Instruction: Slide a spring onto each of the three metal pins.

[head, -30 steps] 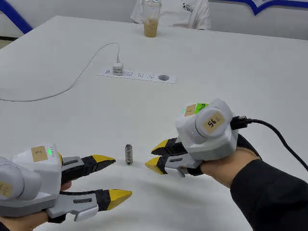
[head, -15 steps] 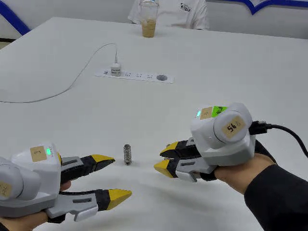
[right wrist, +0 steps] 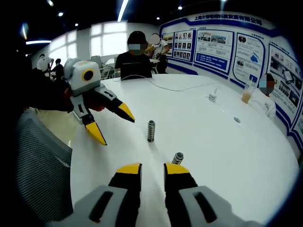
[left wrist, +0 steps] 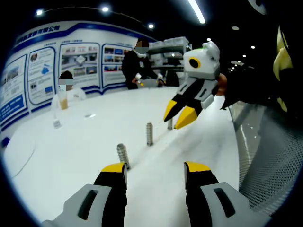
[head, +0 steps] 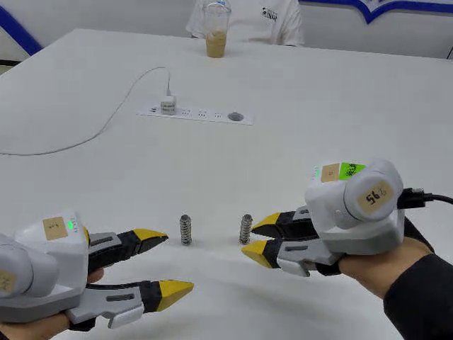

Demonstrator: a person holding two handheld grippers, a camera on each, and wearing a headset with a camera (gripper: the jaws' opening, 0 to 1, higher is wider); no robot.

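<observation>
White surface (head: 340, 120) with two springs on it. The left spring (head: 185, 229) and the right spring (head: 245, 229) are standing upright side by side, a little apart, between the two grippers. Farther back, a power strip (head: 198, 113) with a charger (head: 168, 106) and its cable (head: 105, 127) is lying well apart from them. A cup (head: 216, 35) is standing near the far edge, in front of a seated person (head: 248, 18).

In the left gripper view a short upright piece (left wrist: 170, 124) is standing beyond both springs; it is too small to tell whether it is carrying a spring.

The left gripper (head: 164, 262) is pointing toward the left spring, its fingers spread wide and holding nothing. The right gripper (head: 260, 237) is keeping its fingers narrowly parted and empty, their tips just beside the right spring.

Bare surface is lying open around both springs and toward the near edge.
</observation>
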